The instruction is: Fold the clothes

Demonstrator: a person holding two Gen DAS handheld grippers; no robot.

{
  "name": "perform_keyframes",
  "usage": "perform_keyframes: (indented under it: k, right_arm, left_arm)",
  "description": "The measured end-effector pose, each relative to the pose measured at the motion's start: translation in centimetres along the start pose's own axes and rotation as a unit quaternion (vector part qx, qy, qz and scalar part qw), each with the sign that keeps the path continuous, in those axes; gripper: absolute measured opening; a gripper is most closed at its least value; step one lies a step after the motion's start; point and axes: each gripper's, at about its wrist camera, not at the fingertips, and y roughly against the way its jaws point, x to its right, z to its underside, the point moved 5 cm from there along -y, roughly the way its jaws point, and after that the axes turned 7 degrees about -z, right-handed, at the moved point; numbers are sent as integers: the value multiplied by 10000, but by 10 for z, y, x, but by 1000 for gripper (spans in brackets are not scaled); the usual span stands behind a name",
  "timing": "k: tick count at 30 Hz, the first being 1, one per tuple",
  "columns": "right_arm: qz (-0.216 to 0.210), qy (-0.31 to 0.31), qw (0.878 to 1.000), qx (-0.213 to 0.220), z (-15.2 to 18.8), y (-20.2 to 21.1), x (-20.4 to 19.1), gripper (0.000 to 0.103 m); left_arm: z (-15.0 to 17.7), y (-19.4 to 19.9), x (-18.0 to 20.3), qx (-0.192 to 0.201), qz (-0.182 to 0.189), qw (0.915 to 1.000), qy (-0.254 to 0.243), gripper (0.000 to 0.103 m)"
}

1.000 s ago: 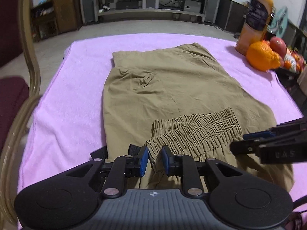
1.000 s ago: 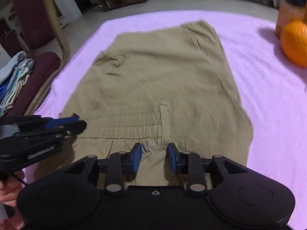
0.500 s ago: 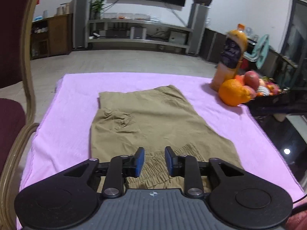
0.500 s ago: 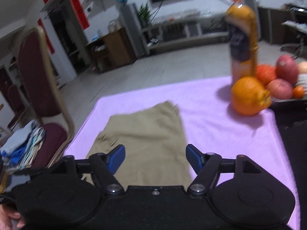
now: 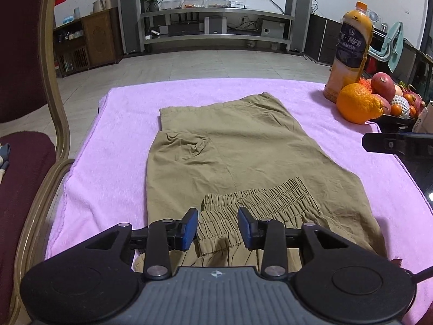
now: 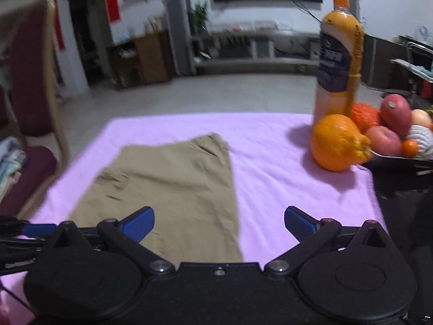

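Left wrist view looks down over the left claw (image 5: 217,227), whose blue-padded fingers (image 5: 189,228) stand a moderate gap apart with nothing between them, poised just above the gathered elastic waistband (image 5: 259,200) of the khaki shorts (image 5: 238,149). These shorts lie flat on a pink towel (image 5: 119,135) that covers the counter, with the waistband end folded up over the near part of the garment and the leg hems at the far end; a rumpled pocket (image 5: 186,146) shows on the left side. Off to the right, part of the other tool juts into the picture above the towel's edge. At the far right corner of the towel stand a tall orange-drink bottle (image 5: 350,51), a large orange (image 5: 358,103) just in front of it, and a tray of mixed fruit (image 5: 397,103) beside them. A dark red chair (image 5: 24,162) with a gilt frame sits along the left side of the counter. Right wrist view, somewhat blurred, shows the right claw (image 6: 219,223) spread wide and empty, raised over the right edge of the shorts and the bare towel next to it.
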Motion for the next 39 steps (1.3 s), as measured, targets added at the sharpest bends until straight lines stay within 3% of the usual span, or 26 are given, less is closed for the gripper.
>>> perform_keyframes:
  k: [4, 8, 11, 14, 18, 21, 24, 26, 27, 28, 29, 31, 34, 36, 37, 39]
  right_arm:
    - [-374, -397, 9985, -94, 2, -3, 5, 103]
    - [30, -997, 9948, -216, 2, -1, 30, 103]
    - [219, -1180, 9928, -46, -3, 11, 47, 103]
    - [351, -968, 9942, 317, -19, 36, 52, 103]
    - [703, -342, 9902, 1154, -54, 76, 50, 103]
    - [907, -29, 9860, 1402, -74, 83, 54, 103]
    - [638, -97, 9923, 1055, -77, 56, 69, 92]
    - [336, -651, 9956, 578, -65, 21, 88, 66]
    - [146, -1006, 9942, 343, -57, 3, 98, 60]
    - [-75, -1398, 9901, 121, -49, -15, 109, 44]
    - [-266, -1714, 9848, -77, -42, -31, 117, 35]
    - [-548, -2033, 9769, -357, -34, -56, 124, 35]
    - [-780, -1788, 9797, -472, -39, -83, 117, 36]
    - [-917, -1675, 9803, -504, -45, -101, 112, 43]
    - [-959, -1628, 9806, -514, -48, -109, 109, 49]
    - [-996, -1555, 9813, -537, -52, -128, 106, 50]
  left_arm:
    - [1, -1, 1, -39, 6, 10000, 13, 37]
    - [2, -1, 1, -59, 8, 10000, 34, 38]
    - [-1, 2, 0, -30, 53, 10000, 75, 38]
    - [-8, 10, 1, 30, 269, 9995, 191, 38]
    - [-24, 23, 7, 77, 725, 9964, 432, 38]
    - [-35, 25, 20, 90, 873, 9955, 368, 38]
    - [-40, 12, 37, 52, 704, 9975, 63, 38]
    - [-39, -6, 46, -167, 690, 9975, 41, 34]
    - [-38, -14, 49, -273, 701, 9971, 109, 33]
    - [-37, -22, 52, -325, 722, 9967, 147, 30]
    - [-37, -28, 56, -368, 746, 9964, 179, 29]
    - [-39, -40, 63, -349, 801, 9961, 108, 27]
    - [-36, -65, 68, -527, 798, 9954, -78, 25]
    - [-25, -91, 64, -901, 838, 9924, -24, 25]
    - [-24, -93, 61, -892, 922, 9917, 52, 25]
    - [-21, -95, 55, -814, 1101, 9904, 186, 25]
